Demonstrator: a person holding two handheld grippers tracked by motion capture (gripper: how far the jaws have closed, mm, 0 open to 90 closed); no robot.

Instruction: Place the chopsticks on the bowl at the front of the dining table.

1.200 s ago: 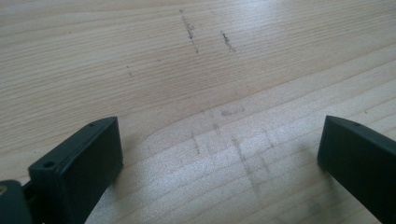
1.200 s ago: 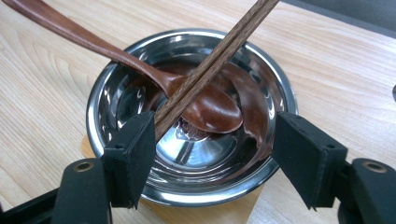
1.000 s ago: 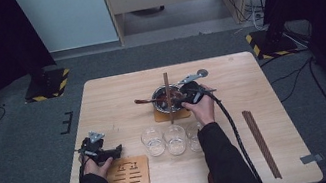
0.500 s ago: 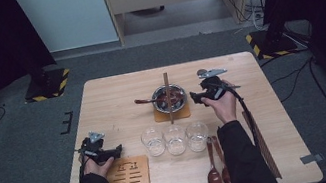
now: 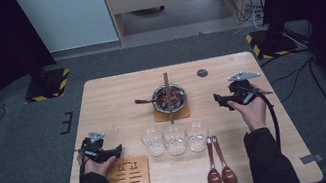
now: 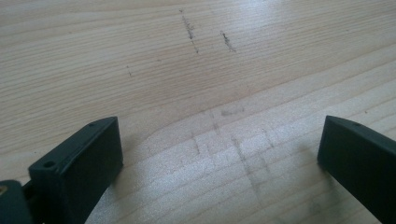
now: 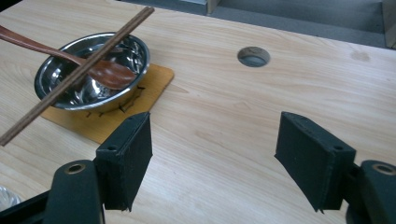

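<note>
High view: nearest the person lie two wooden spoons [image 5: 218,165] side by side, bowls toward the table edge, with a carved wooden coaster [image 5: 129,178] to their left. Left gripper [image 5: 102,152] rests just above that coaster, jaws spread wide over bare table [image 6: 196,70], nothing between them. Next row: three empty glasses [image 5: 175,138]. Right gripper [image 5: 223,99] hangs off to the right of the bowl, jaws apart and empty; they have just been opening a little. Farther on, steel bowl [image 7: 93,74] sits on its own coaster [image 7: 149,81], one spoon [image 7: 100,70] in it, chopsticks [image 7: 79,70] laid across the rim. Judgement: bowl setting looks done; near spoons probably still to be placed, though their destination is unclear.
</note>
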